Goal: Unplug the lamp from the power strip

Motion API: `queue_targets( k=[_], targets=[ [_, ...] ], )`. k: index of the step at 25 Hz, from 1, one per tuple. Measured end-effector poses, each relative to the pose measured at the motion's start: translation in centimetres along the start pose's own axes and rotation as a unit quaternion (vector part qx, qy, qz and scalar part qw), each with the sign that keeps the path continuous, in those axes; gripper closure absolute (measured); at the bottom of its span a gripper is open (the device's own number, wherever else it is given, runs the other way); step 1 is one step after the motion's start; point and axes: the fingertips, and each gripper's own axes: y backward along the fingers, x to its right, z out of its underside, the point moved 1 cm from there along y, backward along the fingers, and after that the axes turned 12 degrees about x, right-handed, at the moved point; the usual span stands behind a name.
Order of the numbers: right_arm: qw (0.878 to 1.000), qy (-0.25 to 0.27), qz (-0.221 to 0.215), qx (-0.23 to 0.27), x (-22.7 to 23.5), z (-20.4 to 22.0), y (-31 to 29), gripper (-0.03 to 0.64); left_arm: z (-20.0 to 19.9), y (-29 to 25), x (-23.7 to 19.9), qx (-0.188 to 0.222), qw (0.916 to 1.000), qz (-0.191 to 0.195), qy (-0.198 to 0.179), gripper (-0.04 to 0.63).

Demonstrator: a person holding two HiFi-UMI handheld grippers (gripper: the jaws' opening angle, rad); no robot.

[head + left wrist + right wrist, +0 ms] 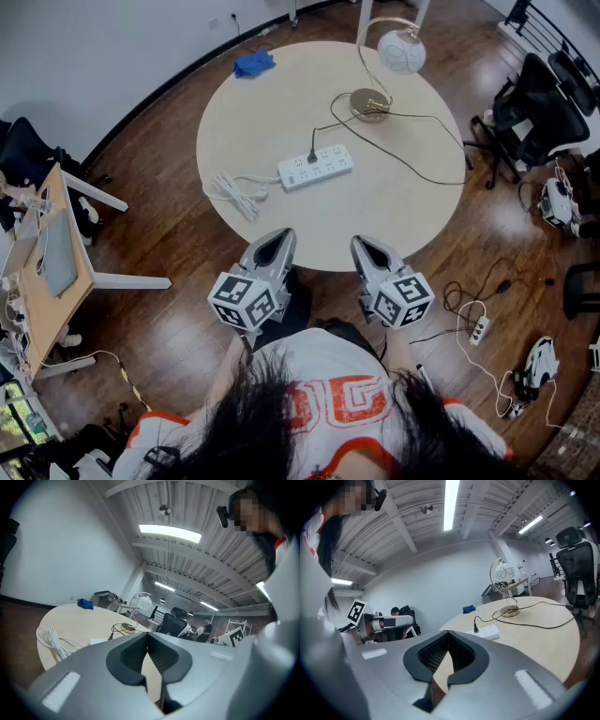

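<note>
A white power strip [315, 168] lies near the middle of the round beige table [412, 216]. A black plug [312, 157] sits in it. Its black cord runs to the gold base of the lamp [368, 103], whose white globe shade [401, 52] hangs at the table's far side. Both grippers hover at the table's near edge, well short of the strip. My left gripper [278, 236] and right gripper [362, 243] are both shut and hold nothing. From the right gripper view, the strip [486, 631] and plug [477, 626] show beyond the shut jaws [448, 632]. The left gripper [148, 633] points toward the lamp [140, 603].
The strip's white cord [234, 190] lies bundled on the table's left. A blue cloth [254, 63] rests at the far edge. Black office chairs [534, 103] stand to the right, a wooden desk [56, 262] to the left. Another strip [478, 328] and cables lie on the floor.
</note>
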Motion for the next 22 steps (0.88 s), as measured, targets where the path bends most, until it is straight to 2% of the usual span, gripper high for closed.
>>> queue_targets(
  k=[7, 12, 18, 20, 22],
  targets=[
    [1.0, 0.002, 0.016, -0.017, 0.6, -0.3, -7.8, 0.615, -2.2, -2.7, -6.2, -0.01, 0.9997, 0.017, 0.012, 0.595],
    [0.998, 0.012, 0.052, -0.033, 1.6, -0.1, -11.4, 0.614, -2.2, -4.5, -9.5, -0.027, 0.9984, 0.034, 0.035, 0.595],
    [0.994, 0.027, 0.08, -0.062, 3.5, 0.8, -13.8, 0.613, -1.9, -6.8, -11.1, -0.038, 0.9965, 0.063, 0.041, 0.595],
    [0.994, 0.029, 0.079, -0.076, 4.1, 1.2, -14.7, 0.568, -1.7, -7.3, -11.3, -0.04, 0.9954, 0.068, 0.054, 0.595],
    [0.992, 0.038, 0.079, -0.087, 4.9, 1.6, -15.5, 0.566, -1.3, -7.8, -11.3, -0.041, 0.9948, 0.068, 0.063, 0.595]
  ],
)
